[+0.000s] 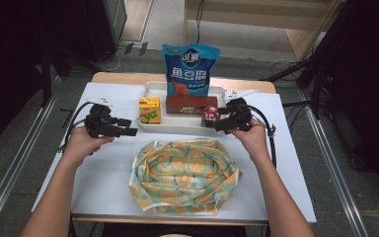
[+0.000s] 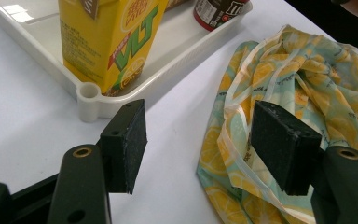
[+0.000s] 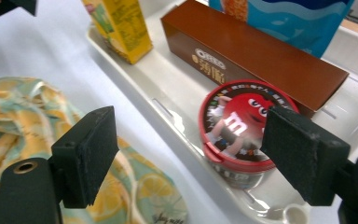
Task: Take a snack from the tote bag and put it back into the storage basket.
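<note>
1. The lemon-print bag lies crumpled on the white table right in front of me, its mouth puckered open and facing up, its longer spread running left to right across the table.
2. Behind it the white tray runs crosswise too; the blue snack pouch stands upright at its back, and the brown biscuit box lies flat, long axis along the tray.
3. The yellow drink carton stands upright at the tray's left end.
4. My right gripper hovers just beside the red candy tub at the tray's front right; the tub sits upright, lid up, and the jaws are spread wide with nothing between them.
5. My left gripper waits near the tray's left corner, jaws also apart and empty.
6. I judge this the reach for the tub: next I need to straddle it squarely, close on its round wall, lift it clear of the rim, and carry it to the bag's mouth.
</note>
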Action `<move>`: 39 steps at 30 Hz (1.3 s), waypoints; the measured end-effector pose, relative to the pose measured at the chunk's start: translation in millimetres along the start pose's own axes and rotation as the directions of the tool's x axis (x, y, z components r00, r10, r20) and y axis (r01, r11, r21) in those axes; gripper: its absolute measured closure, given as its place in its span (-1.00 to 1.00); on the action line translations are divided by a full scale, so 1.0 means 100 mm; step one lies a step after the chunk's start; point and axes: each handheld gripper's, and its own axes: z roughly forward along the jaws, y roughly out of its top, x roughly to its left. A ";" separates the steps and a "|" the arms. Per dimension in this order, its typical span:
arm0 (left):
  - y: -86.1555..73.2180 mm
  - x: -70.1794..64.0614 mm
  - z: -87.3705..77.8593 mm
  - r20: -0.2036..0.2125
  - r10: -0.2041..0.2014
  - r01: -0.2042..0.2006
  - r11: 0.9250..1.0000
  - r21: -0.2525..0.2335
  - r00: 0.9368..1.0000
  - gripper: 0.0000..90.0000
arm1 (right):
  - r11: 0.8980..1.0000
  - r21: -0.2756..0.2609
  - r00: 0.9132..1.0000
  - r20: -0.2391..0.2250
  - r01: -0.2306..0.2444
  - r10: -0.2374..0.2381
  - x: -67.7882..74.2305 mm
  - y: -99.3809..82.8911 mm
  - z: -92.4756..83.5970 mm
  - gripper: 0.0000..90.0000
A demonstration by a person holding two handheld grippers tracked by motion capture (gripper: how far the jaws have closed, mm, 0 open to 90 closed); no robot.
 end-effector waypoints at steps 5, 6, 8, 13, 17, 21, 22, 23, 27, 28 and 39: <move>0.00 -0.01 0.00 -0.003 0.003 -0.003 1.000 0.001 1.000 -0.19 | 1.000 0.001 1.000 0.005 0.004 -0.004 0.06 -0.05 -0.07 -0.58; 0.00 -0.01 -0.01 -0.003 0.001 -0.001 1.000 0.001 1.000 -0.19 | 1.000 -0.002 1.000 0.009 0.005 -0.005 0.07 -0.06 -0.08 -0.58; 0.00 -0.01 -0.01 -0.004 0.000 0.000 1.000 -0.003 1.000 -0.19 | 1.000 -0.002 1.000 0.007 0.007 -0.007 0.09 -0.08 -0.11 -0.58; 0.00 -0.01 -0.04 -0.006 0.002 -0.002 1.000 -0.012 1.000 -0.19 | 1.000 0.006 1.000 0.013 0.010 -0.010 0.14 -0.16 -0.17 -0.58; 0.00 -0.01 -0.04 -0.004 0.001 -0.001 1.000 -0.013 1.000 -0.19 | 1.000 0.008 1.000 0.022 0.015 -0.015 0.16 -0.23 -0.22 -0.57; 0.00 -0.01 -0.02 0.000 0.003 -0.003 1.000 -0.008 1.000 -0.19 | 1.000 0.015 0.999 0.030 0.009 -0.010 0.17 -0.30 -0.26 -0.57; 0.00 -0.01 -0.02 0.002 0.002 -0.002 1.000 -0.005 1.000 -0.19 | 1.000 0.013 0.999 0.037 0.006 -0.006 0.17 -0.32 -0.28 -0.57; 0.00 0.00 -0.02 -0.001 0.004 -0.004 1.000 -0.004 1.000 -0.19 | 1.000 0.011 0.999 0.040 -0.001 0.001 0.17 -0.35 -0.29 -0.58; -0.01 0.01 -0.01 0.000 0.007 -0.007 1.000 -0.006 1.000 -0.19 | 1.000 0.002 0.998 0.058 -0.009 0.009 0.16 -0.43 -0.34 -0.57; -0.01 0.01 -0.01 0.003 0.008 -0.008 1.000 -0.009 1.000 -0.19 | 1.000 0.000 0.998 0.059 -0.009 0.009 0.16 -0.45 -0.36 -0.57; -0.01 0.06 -0.01 -0.005 0.014 -0.014 1.000 -0.018 1.000 -0.20 | 0.999 -0.020 0.997 0.078 -0.027 0.029 0.10 -0.68 -0.48 -0.55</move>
